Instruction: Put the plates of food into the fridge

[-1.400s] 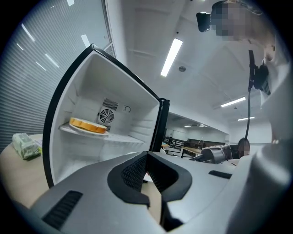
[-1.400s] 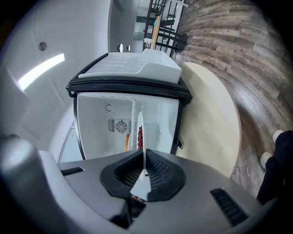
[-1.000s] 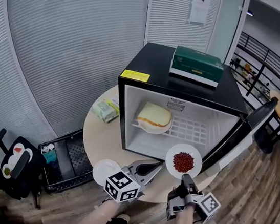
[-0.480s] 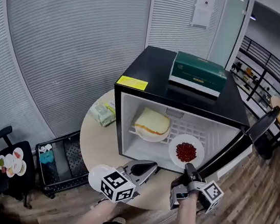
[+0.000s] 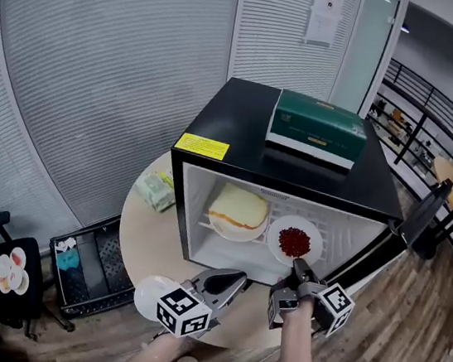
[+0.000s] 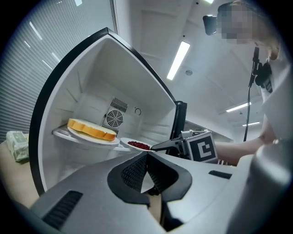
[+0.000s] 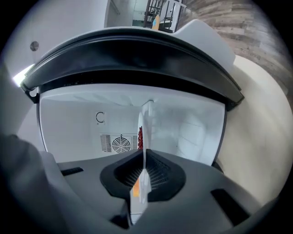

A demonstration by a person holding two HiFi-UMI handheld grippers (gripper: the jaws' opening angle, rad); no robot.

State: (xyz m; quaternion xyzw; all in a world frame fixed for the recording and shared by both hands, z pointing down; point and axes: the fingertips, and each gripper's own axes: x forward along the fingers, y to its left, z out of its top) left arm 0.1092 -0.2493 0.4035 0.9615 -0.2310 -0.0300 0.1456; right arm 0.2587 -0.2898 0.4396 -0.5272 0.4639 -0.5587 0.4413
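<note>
Plate of red food [image 5: 294, 241], pinched at its rim by our right gripper [image 5: 298, 267], hangs inside the fridge [image 5: 297, 157] beside the bread [image 5: 238, 207], our left gripper [image 5: 235, 283] closed and empty, and we may spill it if we release it tilted.

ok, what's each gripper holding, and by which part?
Right gripper: jaws shut on the near rim of the plate of red food. Left gripper: jaws together, nothing between them.
</note>
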